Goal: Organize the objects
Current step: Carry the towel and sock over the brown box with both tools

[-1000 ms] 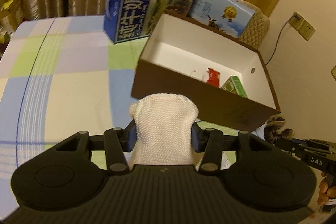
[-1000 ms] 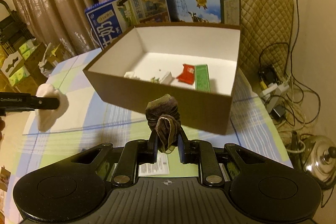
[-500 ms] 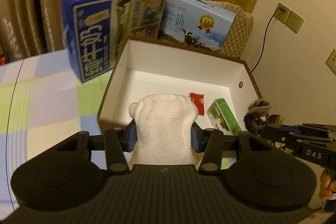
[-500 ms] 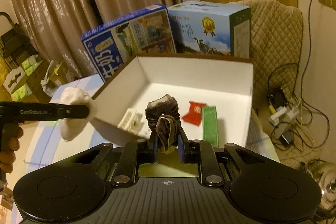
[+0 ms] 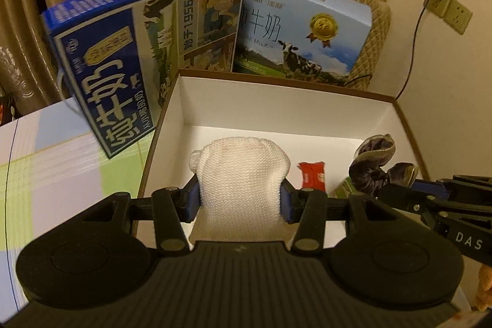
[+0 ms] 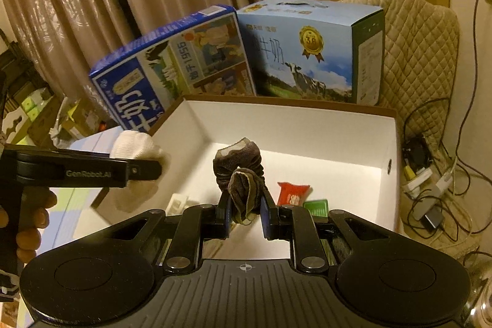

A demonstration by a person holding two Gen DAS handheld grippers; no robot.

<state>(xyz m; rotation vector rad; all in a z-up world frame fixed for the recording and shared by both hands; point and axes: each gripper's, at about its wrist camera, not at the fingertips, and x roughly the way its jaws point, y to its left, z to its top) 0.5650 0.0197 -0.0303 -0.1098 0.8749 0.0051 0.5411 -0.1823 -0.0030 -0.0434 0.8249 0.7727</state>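
Note:
My left gripper [image 5: 239, 202] is shut on a white knitted bundle [image 5: 240, 171], held over the near left part of the open brown box [image 5: 286, 103] with white inside. That white bundle [image 6: 135, 143] also shows in the right wrist view, above the box's left wall. My right gripper [image 6: 244, 212] is shut on a dark rolled sock [image 6: 241, 174], hanging over the box's inside. In the left wrist view the dark sock [image 5: 375, 165] sits at the box's right side. On the box floor lie a red packet [image 6: 292, 194], a green packet [image 6: 316, 206] and a white item [image 6: 178, 202].
Two milk cartons stand behind the box: a dark blue one [image 5: 144, 51] and a light blue one [image 5: 301, 29]. A checked cloth [image 5: 61, 162] covers the table left of the box. A quilted chair back [image 6: 418, 51] and cables with plugs [image 6: 430, 177] are at the right.
Both grippers have moved forward and now hold their bundles over the box's inside. The box and cartons look closer and larger. Neither grip has changed.

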